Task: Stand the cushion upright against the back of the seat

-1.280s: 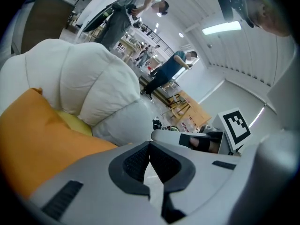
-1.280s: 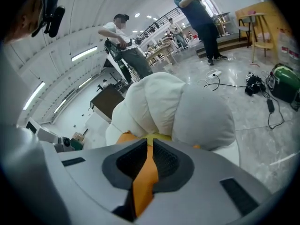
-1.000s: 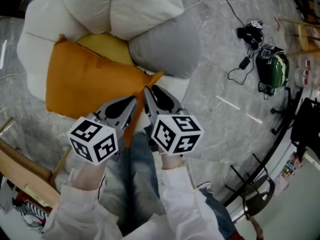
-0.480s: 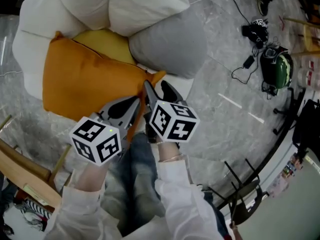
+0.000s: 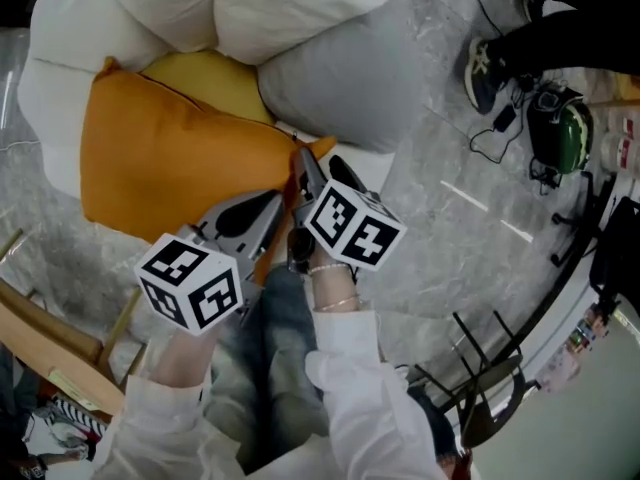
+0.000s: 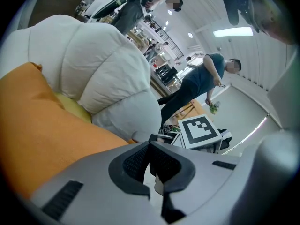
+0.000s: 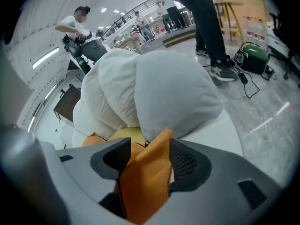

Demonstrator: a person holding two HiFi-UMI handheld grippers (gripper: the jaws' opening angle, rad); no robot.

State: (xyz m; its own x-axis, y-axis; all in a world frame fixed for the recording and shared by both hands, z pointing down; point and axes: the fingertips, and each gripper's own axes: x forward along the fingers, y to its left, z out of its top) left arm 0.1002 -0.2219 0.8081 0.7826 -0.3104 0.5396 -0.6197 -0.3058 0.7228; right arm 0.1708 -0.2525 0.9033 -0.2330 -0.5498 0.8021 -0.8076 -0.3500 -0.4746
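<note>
Right gripper view: our right gripper (image 7: 146, 146), jaws just opened, straddled the seemingly soft, light cushion (image 7: 140, 186) at its corner; left gripper (image 6: 151, 146) clenched empty.

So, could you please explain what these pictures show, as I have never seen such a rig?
There is no robot: a person holds a two-jaw tool in each hand, and the marker cube on each is part of it. One picture comes from a camera on the person's head, looking down. The other two come from cameras riding on the tools, looking along their jaws. An orange cushion lies on a puffy white seat, with a yellow cushion behind it. The right tool has a corner of the orange cushion between its jaws, which have just been opening and stand apart around it. The left tool has its jaws together with nothing between them.
</note>
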